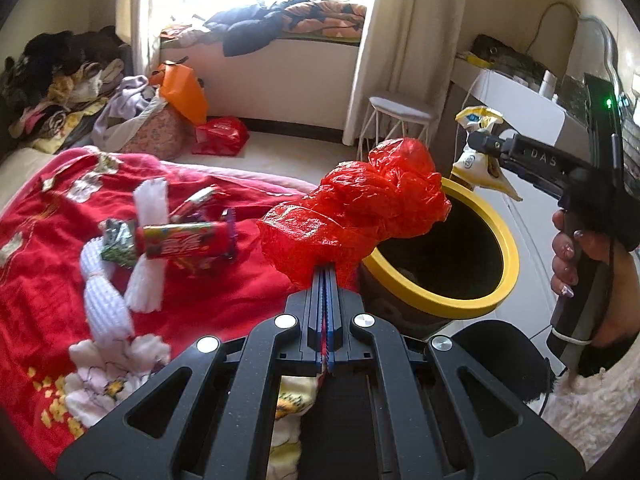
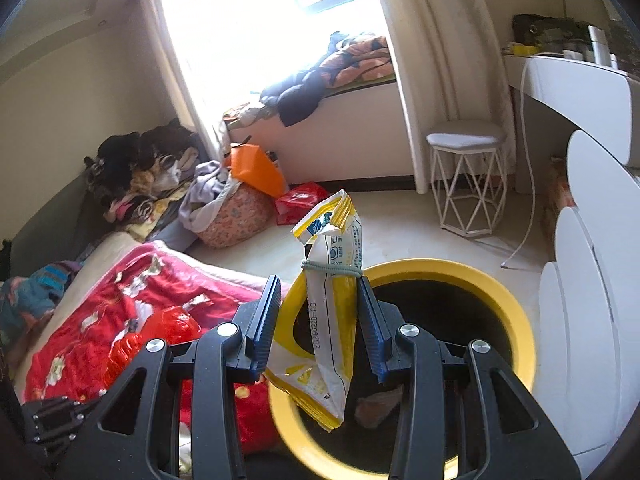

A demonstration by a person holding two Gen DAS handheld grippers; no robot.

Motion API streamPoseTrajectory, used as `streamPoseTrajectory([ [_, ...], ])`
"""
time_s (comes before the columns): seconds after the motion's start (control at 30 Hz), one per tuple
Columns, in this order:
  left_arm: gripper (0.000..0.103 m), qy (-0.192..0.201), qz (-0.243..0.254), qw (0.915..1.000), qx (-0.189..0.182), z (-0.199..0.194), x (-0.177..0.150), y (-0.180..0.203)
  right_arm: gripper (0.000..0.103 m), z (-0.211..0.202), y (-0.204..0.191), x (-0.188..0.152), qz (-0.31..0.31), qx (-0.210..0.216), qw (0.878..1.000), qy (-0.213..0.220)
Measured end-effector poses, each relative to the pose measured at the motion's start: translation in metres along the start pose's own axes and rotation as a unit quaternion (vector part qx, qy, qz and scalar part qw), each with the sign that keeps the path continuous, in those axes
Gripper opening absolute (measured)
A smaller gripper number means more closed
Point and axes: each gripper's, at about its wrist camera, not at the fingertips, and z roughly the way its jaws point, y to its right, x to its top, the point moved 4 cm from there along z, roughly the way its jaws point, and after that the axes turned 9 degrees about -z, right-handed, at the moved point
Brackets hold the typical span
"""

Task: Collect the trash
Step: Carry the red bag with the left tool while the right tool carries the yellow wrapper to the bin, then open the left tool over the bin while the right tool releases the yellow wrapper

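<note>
The right gripper (image 2: 318, 320), jaws spread, has the yellow snack packet (image 2: 330, 320) hanging upright between them, directly above the yellow-rimmed bin (image 2: 516, 320); the left gripper (image 1: 326, 276) pinches a red plastic bag (image 1: 356, 208) beside the rim.

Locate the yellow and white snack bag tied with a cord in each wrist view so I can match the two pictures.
Left wrist view: the snack bag is at upper right, at the tip of the right claw, above the far rim of the yellow-rimmed bin.
Right wrist view: the snack bag hangs at centre between the claw's spread fingers, over the bin's near-left rim.
Shared landmark: the yellow-rimmed bin.
</note>
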Motion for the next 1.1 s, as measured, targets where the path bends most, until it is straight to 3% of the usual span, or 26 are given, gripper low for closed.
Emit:
streamPoseTrajectory([
  [0.5,0.0,-0.041,0.053,0.9977,0.006,0.058,-0.001,0.051,0.037,0.01,0.051,-0.014,0.028,-0.051,0.998,-0.015],
  [1.1,0.0,-0.085,0.068,0.9941,0.004,0.103,-0.006,0.083,0.037,0.033,0.082,-0.036,0.049,-0.054,0.996,-0.059],
])
